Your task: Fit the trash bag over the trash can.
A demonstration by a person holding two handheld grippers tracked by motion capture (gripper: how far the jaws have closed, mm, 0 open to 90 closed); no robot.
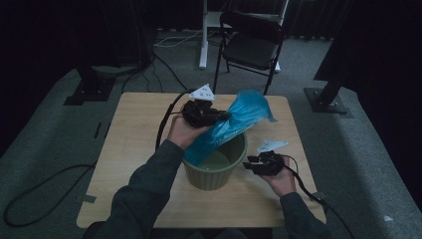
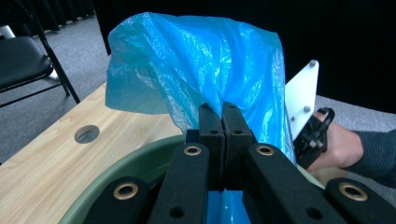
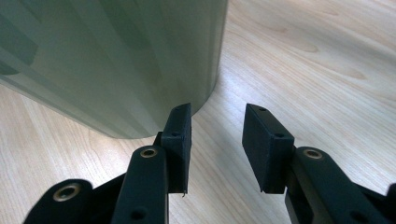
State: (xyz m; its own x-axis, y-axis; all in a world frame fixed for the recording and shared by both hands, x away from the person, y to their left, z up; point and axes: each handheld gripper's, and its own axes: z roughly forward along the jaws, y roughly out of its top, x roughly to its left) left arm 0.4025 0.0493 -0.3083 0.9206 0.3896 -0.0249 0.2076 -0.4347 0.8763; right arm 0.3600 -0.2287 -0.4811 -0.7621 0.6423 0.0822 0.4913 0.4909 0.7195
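Blue bag (image 2: 196,70) pinched in left gripper (image 2: 223,114) over unlabelled green bin (image 1: 219,169); right gripper (image 3: 216,140) agape.

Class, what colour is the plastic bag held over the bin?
Blue: the plastic bag shows best in the left gripper view.

bag's (image 1: 234,122) lower end inside bin (image 1: 215,177)
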